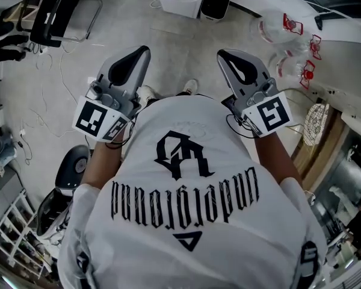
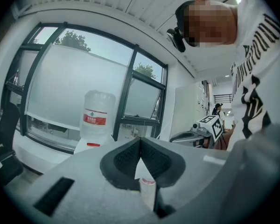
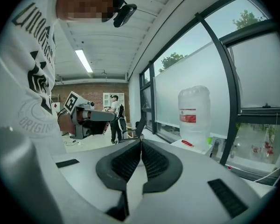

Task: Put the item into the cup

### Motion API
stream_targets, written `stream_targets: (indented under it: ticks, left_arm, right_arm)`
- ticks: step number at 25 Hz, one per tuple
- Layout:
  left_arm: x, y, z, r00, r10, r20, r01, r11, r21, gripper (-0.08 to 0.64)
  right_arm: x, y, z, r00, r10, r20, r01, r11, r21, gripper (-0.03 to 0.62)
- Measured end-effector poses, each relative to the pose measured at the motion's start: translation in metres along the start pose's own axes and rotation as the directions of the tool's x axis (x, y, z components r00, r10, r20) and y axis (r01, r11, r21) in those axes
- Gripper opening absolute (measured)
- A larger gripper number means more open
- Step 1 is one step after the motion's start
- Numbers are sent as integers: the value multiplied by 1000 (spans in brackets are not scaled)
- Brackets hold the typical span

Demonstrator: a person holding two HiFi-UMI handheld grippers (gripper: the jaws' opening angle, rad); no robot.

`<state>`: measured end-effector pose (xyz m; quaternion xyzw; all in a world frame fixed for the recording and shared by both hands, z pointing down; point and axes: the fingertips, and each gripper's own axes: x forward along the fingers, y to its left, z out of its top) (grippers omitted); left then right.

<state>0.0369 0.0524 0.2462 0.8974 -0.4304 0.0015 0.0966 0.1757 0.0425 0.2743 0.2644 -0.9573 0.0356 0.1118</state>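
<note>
Left gripper [image 2: 140, 140]: jaws closed tip to tip, with a small white cylinder [image 2: 147, 190] bearing a reddish band lodged upright in the gap just behind the pads. Right gripper [image 3: 141, 142]: jaws closed tip to tip, nothing between them. Both grippers are held raised side by side in front of the person's white printed shirt [image 1: 186, 185], above a grey floor [image 1: 174, 47]; beyond the jaws a large water bottle [image 2: 97, 115] with a red label stands on a white ledge before the dark-framed window [image 2: 79, 78], and a person [image 3: 115, 118] stands far back in the room.
</note>
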Motion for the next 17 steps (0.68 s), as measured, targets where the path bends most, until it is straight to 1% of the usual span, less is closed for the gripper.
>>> stream_targets:
  ticks: [6,17]
  left_arm:
    - [-22,12,5,1000,12,13,-12,1000,-6,15]
    - [-45,20,5,1000,21,23,-20,1000,-11,15]
  right_arm:
    - [15,20,12,1000,13,7,-13,1000,-16,20]
    - [25,39,18,1000,17,8,-17,1000,-24,20]
